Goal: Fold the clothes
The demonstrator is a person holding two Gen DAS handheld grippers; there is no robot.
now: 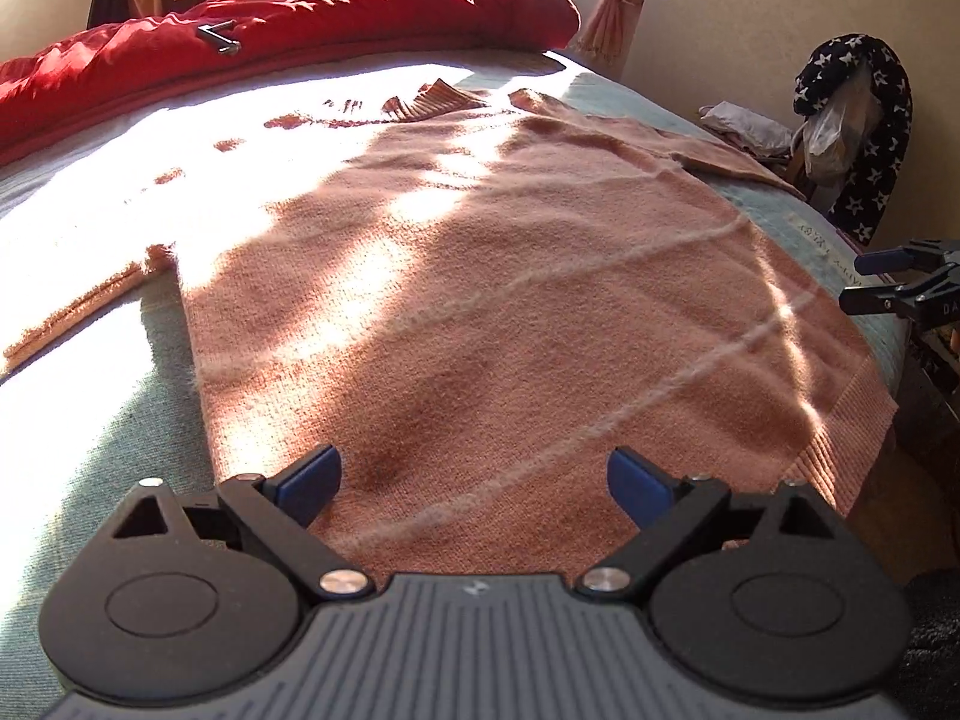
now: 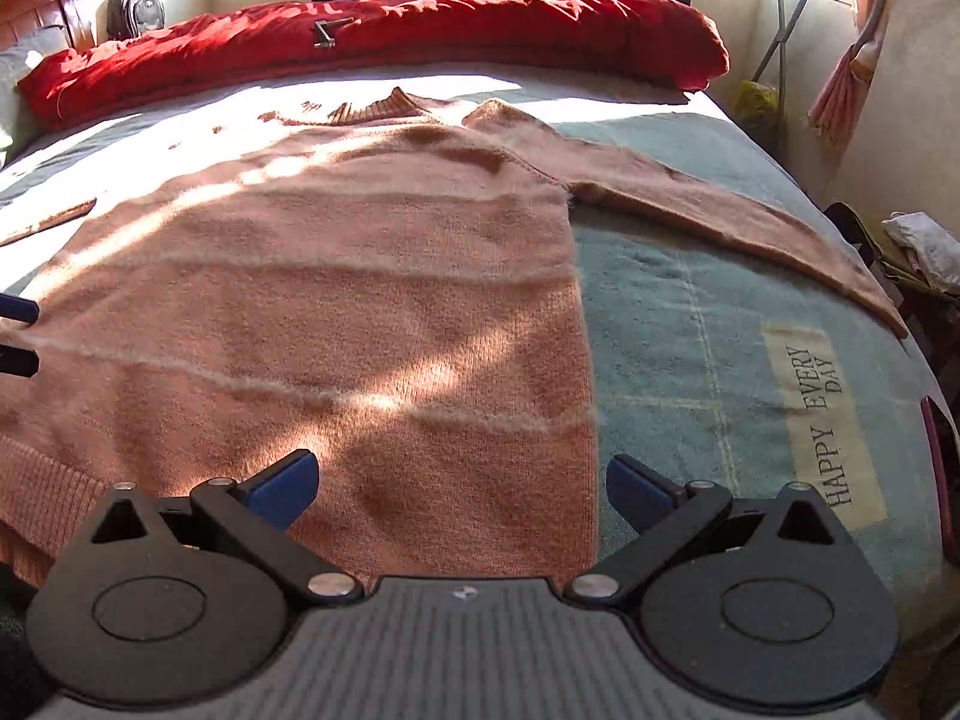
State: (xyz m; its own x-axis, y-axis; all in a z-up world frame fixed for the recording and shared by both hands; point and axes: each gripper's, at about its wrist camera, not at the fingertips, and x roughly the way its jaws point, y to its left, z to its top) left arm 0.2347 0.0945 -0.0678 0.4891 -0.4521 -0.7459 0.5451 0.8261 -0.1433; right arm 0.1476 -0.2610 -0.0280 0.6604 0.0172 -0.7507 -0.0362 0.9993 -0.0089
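on a bed in a sunlit room, a pink sweater lies spread flat, hem nearest the cameras, ribbed collar at the far end toward a red duvet. its long axis runs from hem to collar, straight away from both grippers, with pale stripes crossing it. the right sleeve stretches out to the bed's edge; the left sleeve angles off the other way. nothing on the sweater is doubled over, so it lies open and unfolded; whether folding is about to start or it has just been laid out again, the pictures cannot say.

the left gripper hovers low over the hem, fingers spread wide and holding nothing. the right gripper hangs over the sweater's right side edge, fingers likewise apart and empty.

judged from this, a neat fold calls for pinching only the knit, not the teal blanket under it, taking matching points on both sides and moving them together so the edges meet square. the fuzzy knit looks soft and likely to stretch or drag.
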